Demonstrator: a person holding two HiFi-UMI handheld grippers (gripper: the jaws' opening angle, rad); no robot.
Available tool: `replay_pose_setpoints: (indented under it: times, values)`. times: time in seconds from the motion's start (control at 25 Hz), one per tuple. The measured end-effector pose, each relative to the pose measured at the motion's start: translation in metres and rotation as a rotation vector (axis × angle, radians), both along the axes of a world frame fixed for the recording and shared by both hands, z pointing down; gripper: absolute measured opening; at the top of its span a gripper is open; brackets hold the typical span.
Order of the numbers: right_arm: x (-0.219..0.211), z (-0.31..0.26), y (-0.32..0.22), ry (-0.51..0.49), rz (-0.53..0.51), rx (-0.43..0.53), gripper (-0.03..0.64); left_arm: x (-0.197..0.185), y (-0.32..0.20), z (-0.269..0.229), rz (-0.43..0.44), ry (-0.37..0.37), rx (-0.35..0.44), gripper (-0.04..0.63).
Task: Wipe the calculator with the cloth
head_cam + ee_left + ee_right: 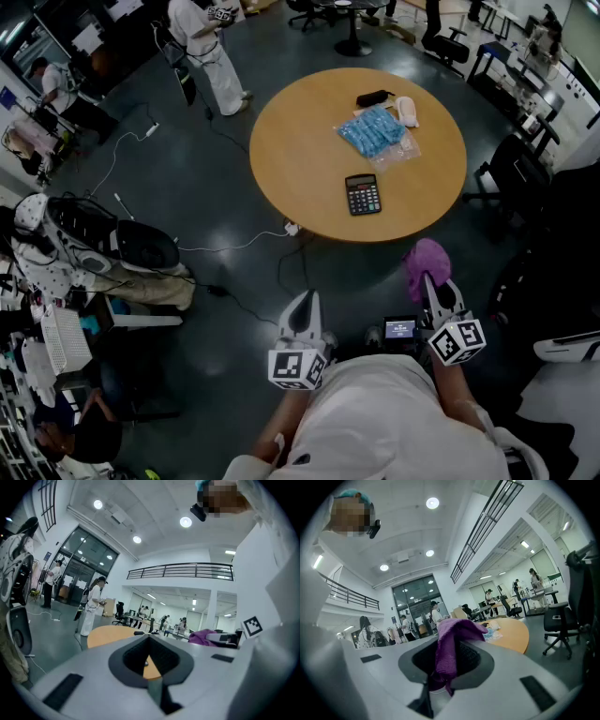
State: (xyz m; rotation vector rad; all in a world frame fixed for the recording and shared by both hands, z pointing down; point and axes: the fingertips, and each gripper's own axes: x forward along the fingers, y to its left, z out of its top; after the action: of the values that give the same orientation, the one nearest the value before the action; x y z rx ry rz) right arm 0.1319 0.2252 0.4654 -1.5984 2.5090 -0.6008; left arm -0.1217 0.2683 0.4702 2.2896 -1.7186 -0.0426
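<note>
A black calculator (pixel 363 195) lies on the round wooden table (pixel 300 178), near its front edge. My right gripper (pixel 429 281) is shut on a purple cloth (pixel 427 263), which bunches over its fingertips (pixel 449 645); it hangs over the floor, short of the table. Level with it to the left, my left gripper (pixel 304 302) is shut and holds nothing, also over the floor. In the left gripper view the jaws meet in front of the table edge (pixel 105 634) and the purple cloth (pixel 202 636) shows at the right.
Behind the calculator lie a blue plastic packet (pixel 373 130), a black case (pixel 373 97) and a white item (pixel 407 111). Black office chairs (pixel 511 178) stand at the table's right. Cables (pixel 234 246) run over the floor, a person (pixel 208 47) stands beyond, and equipment (pixel 103 246) lies at left.
</note>
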Motion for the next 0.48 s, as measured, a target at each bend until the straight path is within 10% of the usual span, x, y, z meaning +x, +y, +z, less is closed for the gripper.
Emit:
replay_pose_setpoints:
  times: [0.48]
  values:
    - [0.01, 0.004, -0.009, -0.027, -0.022, -0.008, 0.077, 0.013, -0.006, 0.006, -0.016, 0.004, -0.011, 0.008]
